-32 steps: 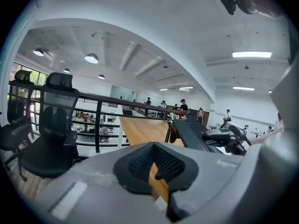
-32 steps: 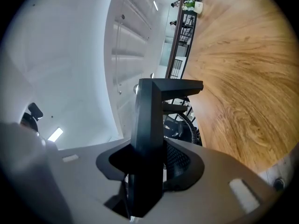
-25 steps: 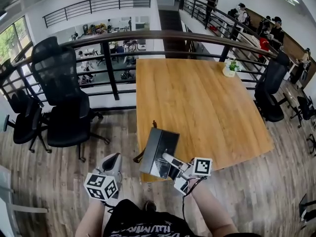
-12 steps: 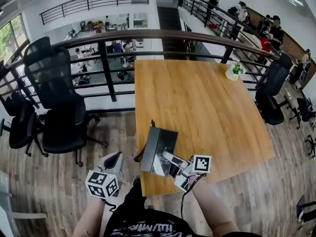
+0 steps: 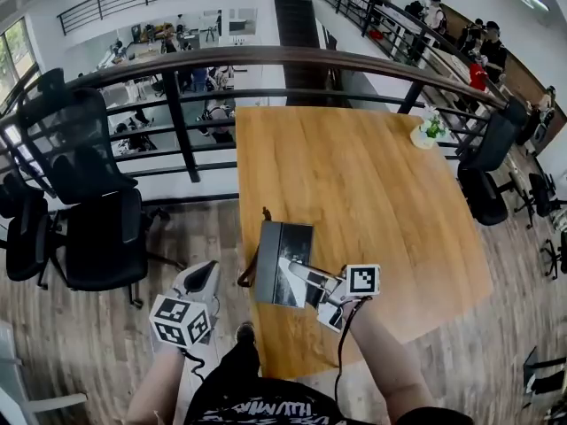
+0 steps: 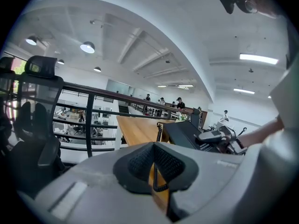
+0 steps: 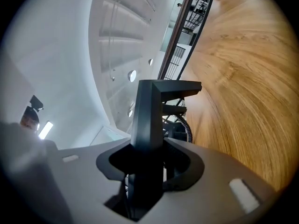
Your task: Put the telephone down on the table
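The telephone (image 5: 282,253), a dark boxy set, hangs just over the near left corner of the wooden table (image 5: 372,184). My right gripper (image 5: 299,278) is shut on its near edge, and the right gripper view shows the dark body (image 7: 148,115) clamped upright between the jaws. A coiled cord (image 5: 245,278) dangles off the phone's left side. My left gripper (image 5: 204,277) floats left of the table over the floor, shut and holding nothing. In the left gripper view the telephone (image 6: 184,133) and right gripper (image 6: 216,136) sit ahead to the right of the left gripper (image 6: 153,161).
A dark railing (image 5: 266,58) runs behind the table's far edge. Black office chairs (image 5: 84,202) stand on the wood floor to the left, and another chair (image 5: 485,171) on the right. A small potted plant (image 5: 431,129) sits at the table's far right corner.
Both grippers have moved forward towards the table. The telephone, earlier at the table's near edge, now hangs over the tabletop corner. The right gripper's hold has not changed.
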